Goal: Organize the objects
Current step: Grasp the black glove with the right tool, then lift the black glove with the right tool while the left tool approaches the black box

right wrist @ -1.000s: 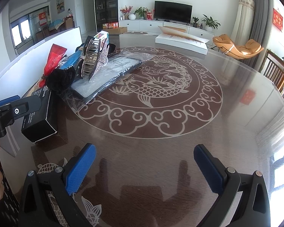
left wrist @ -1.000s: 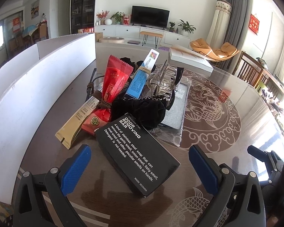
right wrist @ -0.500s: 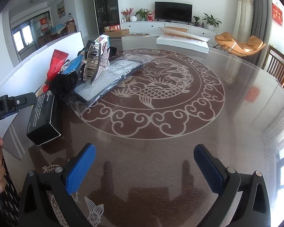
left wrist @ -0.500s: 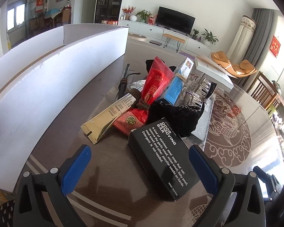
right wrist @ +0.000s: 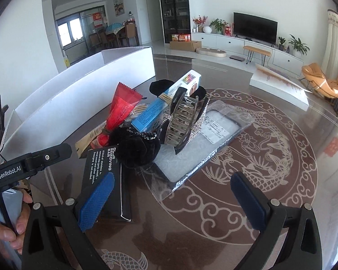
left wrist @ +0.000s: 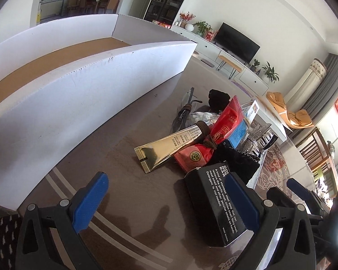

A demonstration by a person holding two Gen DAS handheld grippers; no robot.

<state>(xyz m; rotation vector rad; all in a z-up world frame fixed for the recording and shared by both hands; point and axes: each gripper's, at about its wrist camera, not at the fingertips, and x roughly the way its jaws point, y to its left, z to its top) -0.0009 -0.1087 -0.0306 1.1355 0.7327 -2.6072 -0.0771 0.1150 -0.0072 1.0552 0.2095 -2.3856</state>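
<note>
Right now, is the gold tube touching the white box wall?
Apart. The left wrist view shows the gold tube lying on the table with a clear strip of bare brown tabletop between it and the white box wall.

The left gripper (left wrist: pixel 166 199) hovers wide open over the table (left wrist: pixel 124 157). Its right finger overlaps the black box (left wrist: pixel 211 204). Beyond lie a gold tube (left wrist: pixel 169 147) and red packet (left wrist: pixel 227 121). A white carton (left wrist: pixel 83 90) stands left.
</note>
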